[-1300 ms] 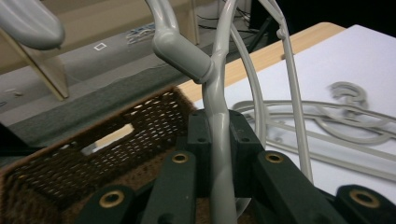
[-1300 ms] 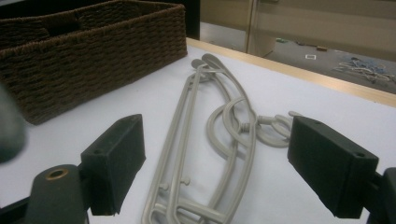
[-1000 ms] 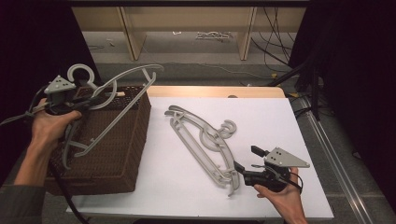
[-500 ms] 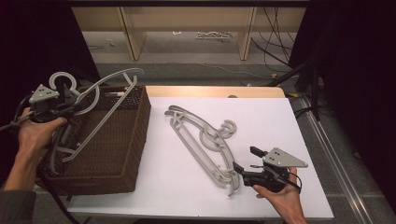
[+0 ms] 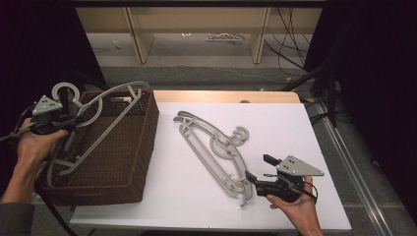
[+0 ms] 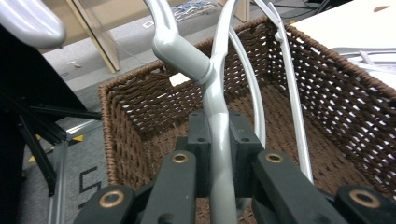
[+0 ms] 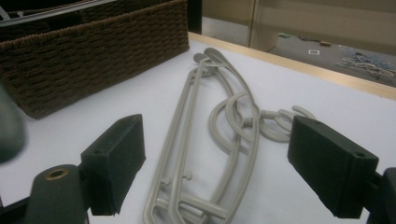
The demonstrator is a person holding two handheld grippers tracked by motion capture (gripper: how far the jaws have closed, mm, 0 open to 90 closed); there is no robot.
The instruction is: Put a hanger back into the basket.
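My left gripper is shut on a grey plastic hanger, which hangs tilted partly inside the brown wicker basket at the left. In the left gripper view the pads clamp the hanger's neck just below its hook, with the basket underneath. A small pile of grey hangers lies flat on the white table top. My right gripper rests open at the near end of that pile. In the right gripper view the hangers lie ahead of the spread pads, untouched.
The white table top has a wooden strip along its far edge. The basket's side stands to the left of the pile. Beyond the table are wooden shelf legs, floor cables and dark stands on both sides.
My left hand has carried the hanger leftward and down, so it now sits lower in the basket. The right hand and the pile on the table have not moved.
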